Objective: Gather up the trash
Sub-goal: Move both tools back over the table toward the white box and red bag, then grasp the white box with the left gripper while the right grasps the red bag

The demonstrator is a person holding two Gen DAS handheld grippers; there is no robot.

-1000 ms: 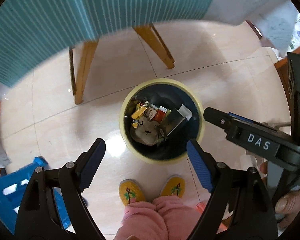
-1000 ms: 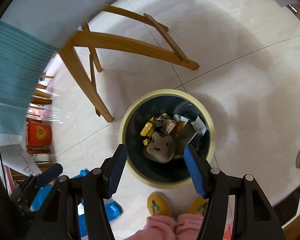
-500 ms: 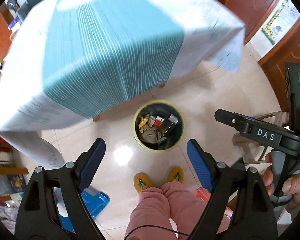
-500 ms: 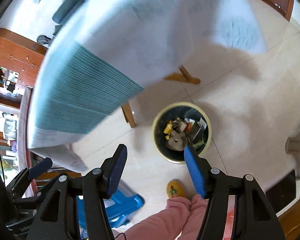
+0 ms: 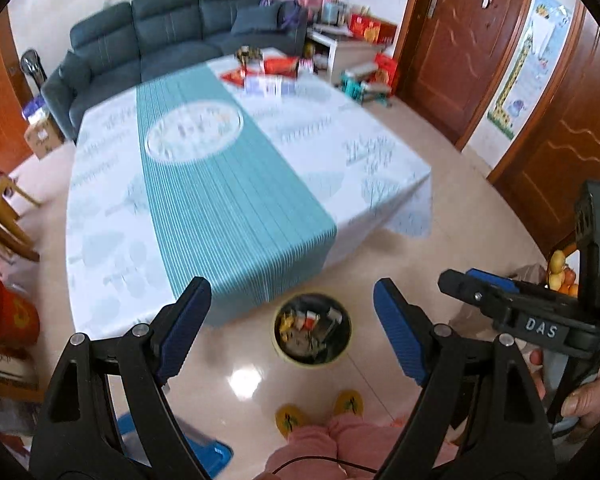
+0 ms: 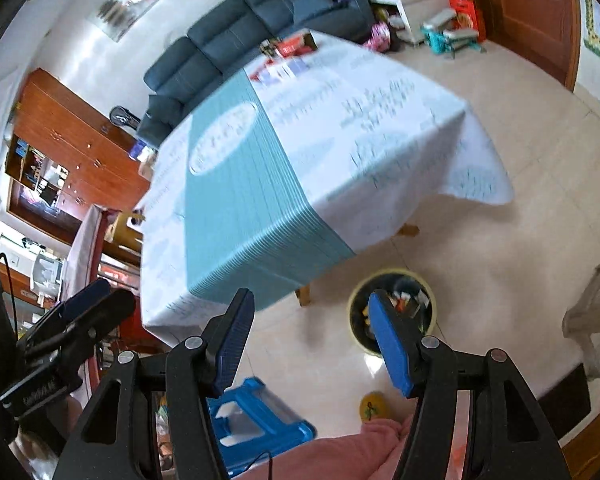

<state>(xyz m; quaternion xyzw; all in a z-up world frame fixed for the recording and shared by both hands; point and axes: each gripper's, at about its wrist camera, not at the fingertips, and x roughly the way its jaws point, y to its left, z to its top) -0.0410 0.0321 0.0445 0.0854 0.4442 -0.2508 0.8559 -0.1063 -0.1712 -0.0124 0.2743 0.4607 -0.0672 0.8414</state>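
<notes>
Yellow-rimmed trash bin (image 5: pixel 313 332) (one), two empty grippers: left gripper (image 5: pixel 292 320), right gripper (image 6: pixel 312 336).

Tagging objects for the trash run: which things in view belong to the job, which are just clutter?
Job:
- trash bin, on the floor, already holding wrappers
- packets at the table's far end
- left gripper, right gripper, both empty

Clutter:
- sofa
- blue stool
- fruit
</notes>
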